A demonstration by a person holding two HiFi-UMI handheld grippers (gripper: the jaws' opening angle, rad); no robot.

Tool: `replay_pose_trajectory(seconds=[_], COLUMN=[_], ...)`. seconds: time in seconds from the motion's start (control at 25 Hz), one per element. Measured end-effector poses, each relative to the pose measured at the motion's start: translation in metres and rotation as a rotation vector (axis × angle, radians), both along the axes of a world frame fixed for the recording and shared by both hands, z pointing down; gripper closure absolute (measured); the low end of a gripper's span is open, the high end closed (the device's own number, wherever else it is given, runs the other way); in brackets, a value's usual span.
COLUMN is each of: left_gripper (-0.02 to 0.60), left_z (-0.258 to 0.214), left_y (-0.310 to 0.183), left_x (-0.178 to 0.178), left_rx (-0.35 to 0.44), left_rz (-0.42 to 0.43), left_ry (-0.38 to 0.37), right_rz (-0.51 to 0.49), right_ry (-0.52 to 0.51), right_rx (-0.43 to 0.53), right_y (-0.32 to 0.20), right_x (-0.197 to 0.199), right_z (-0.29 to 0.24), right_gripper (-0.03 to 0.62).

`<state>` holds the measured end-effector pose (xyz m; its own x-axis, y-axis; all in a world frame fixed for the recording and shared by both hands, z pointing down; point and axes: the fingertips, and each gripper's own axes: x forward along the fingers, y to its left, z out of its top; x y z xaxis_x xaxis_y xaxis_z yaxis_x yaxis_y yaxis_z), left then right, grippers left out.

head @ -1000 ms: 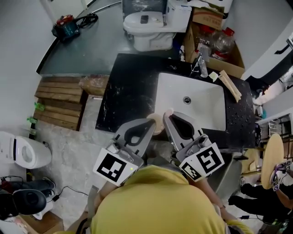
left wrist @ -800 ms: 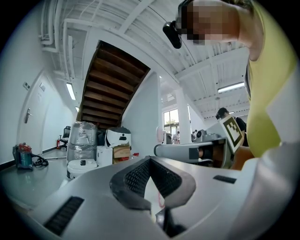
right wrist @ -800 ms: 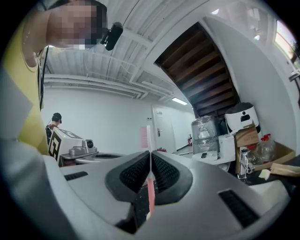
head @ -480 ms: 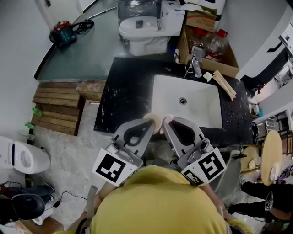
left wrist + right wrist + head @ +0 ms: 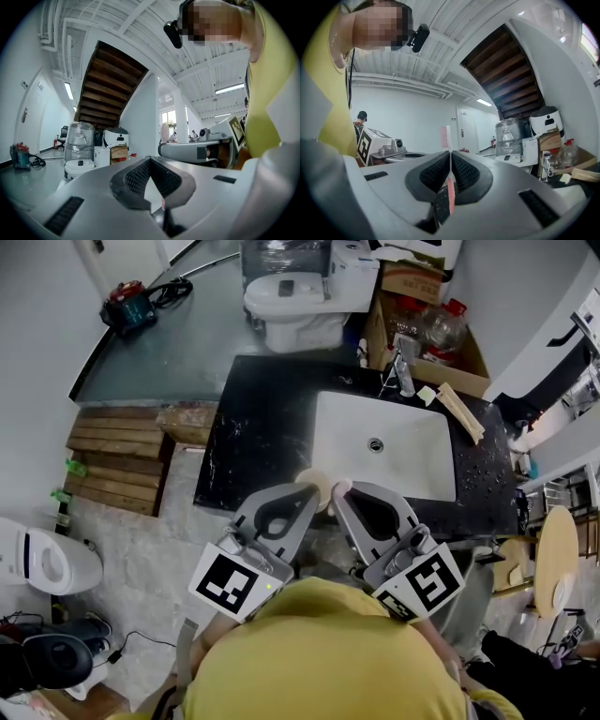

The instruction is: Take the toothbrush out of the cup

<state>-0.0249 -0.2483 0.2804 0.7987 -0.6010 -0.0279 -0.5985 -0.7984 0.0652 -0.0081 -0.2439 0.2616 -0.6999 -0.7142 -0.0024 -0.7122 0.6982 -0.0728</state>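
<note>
At the front edge of the black counter (image 5: 253, 442), a beige cup (image 5: 317, 481) sits at the tip of my left gripper (image 5: 313, 493). The left jaws (image 5: 150, 161) meet at their tips, and a pinkish edge deep between the pads looks like the cup's rim. Just right of the cup, my right gripper (image 5: 341, 489) is shut on a pink-and-white toothbrush (image 5: 450, 140). The brush stands upright between the pads, with its bristle head (image 5: 445, 136) above the jaws. That head (image 5: 165, 133) also shows in the left gripper view, clear of the cup.
A white sink (image 5: 403, 451) with a tap (image 5: 401, 371) lies beyond the grippers. Wooden sticks (image 5: 461, 413) rest on the counter's right end. Behind the counter are a toilet (image 5: 291, 306) and a cardboard box (image 5: 431, 324) of bottles. A wooden pallet (image 5: 117, 460) lies on the floor at left.
The head view shifted a little over the counter early in the second. Both grippers, the cup and the toothbrush keep nearly the same places relative to each other.
</note>
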Motion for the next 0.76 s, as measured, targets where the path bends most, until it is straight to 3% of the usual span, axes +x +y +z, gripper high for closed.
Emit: replay_pose_trajectory(seconds=[0.76], left_gripper=[0.574], left_z=[0.008], left_y=[-0.007], left_x=[-0.004], left_rx=[-0.033], left_rz=[-0.004], left_ry=[0.005], right_rz=[-0.003], right_ry=[0.006], right_rx=[-0.037], right_y=[-0.008], right_x=[-0.004], right_z=[0.011], right_gripper=[0.566])
